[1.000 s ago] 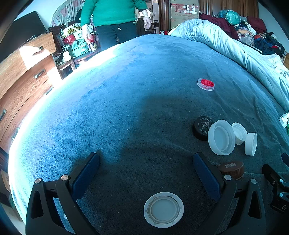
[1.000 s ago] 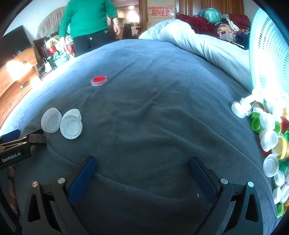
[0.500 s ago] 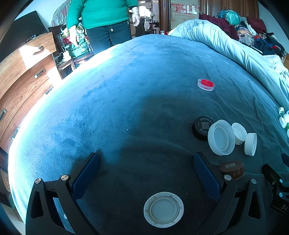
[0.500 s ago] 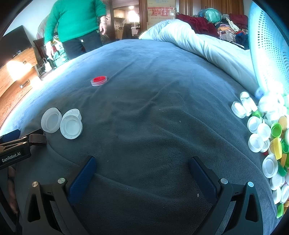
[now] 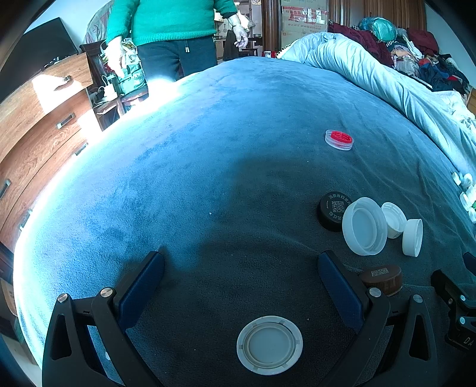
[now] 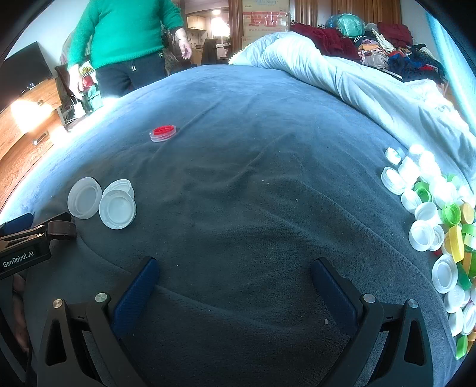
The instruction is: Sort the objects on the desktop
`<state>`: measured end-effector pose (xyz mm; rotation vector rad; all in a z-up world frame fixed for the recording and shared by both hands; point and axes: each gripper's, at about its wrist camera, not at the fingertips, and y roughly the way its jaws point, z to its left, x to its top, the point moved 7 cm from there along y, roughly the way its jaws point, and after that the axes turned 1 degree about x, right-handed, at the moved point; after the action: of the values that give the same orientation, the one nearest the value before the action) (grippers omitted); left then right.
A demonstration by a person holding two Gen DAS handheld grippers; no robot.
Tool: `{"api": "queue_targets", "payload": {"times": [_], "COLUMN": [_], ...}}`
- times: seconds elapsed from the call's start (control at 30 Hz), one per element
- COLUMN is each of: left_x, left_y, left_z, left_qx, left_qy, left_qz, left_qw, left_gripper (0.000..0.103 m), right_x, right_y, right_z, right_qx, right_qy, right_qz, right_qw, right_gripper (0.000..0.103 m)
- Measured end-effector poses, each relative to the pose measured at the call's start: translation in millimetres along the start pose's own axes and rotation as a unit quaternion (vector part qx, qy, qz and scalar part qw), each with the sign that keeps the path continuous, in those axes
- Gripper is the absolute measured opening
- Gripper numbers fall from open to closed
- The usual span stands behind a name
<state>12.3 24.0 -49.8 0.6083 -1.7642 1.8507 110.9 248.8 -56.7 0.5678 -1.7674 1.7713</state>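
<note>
Left hand-held gripper (image 5: 241,271) wide, holding nothing; white lid (image 5: 269,344) flat on bed (image 5: 178,178) between its fingers, untouched. Brown cap (image 5: 382,278) just beside my right finger. Right hand-held gripper (image 6: 235,277) wide, bare blanket between jaws. Cap pile (image 6: 440,226) far right; red lid (image 6: 163,132) well apart.

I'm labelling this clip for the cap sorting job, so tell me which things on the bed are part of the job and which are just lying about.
Part of the job:
- grey-white lid between the open left gripper fingers
- red cap
- black cap
- brown cap
- three white caps
- mixed cap pile

Just lying about:
- rumpled duvet
- clothes heap
- wooden dresser
- person in green sweater
</note>
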Motion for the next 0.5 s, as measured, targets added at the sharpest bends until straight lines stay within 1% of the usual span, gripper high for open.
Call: {"api": "queue_targets", "payload": {"times": [0.3,0.37,0.4,0.43,0.47,0.5], "left_x": [0.3,0.2,1.9,5.1,9.4,12.5], "left_y": [0.7,-4.1,-10.9,-18.7,-29.0,-36.8], "left_z": [-0.2,1.7,2.6,2.5,4.5,7.5], "left_qx": [-0.017,-0.031,-0.043,-0.051,-0.042,-0.024], "left_qy": [-0.008,-0.015,-0.019,-0.011,0.005,0.023], "left_qz": [-0.002,-0.005,-0.012,-0.027,-0.051,-0.072], "left_qw": [0.9998,0.9994,0.9988,0.9982,0.9978,0.9969], "left_gripper": [0.101,0.1,0.099,0.098,0.099,0.099], "right_x": [0.0,0.0,0.0,0.0,-0.2,0.0], "right_y": [0.1,0.1,0.1,0.2,-0.2,0.2], "right_z": [-0.1,-0.1,-0.1,0.0,0.1,-0.1], "right_qx": [0.0,0.0,0.0,0.0,0.0,0.0], "right_qy": [0.0,0.0,0.0,0.0,0.0,0.0], "right_qz": [0.0,0.0,0.0,0.0,0.0,0.0], "right_qw": [1.0,1.0,1.0,1.0,1.0,1.0], "right_gripper": [0.103,0.103,0.103,0.103,0.103,0.103]}}
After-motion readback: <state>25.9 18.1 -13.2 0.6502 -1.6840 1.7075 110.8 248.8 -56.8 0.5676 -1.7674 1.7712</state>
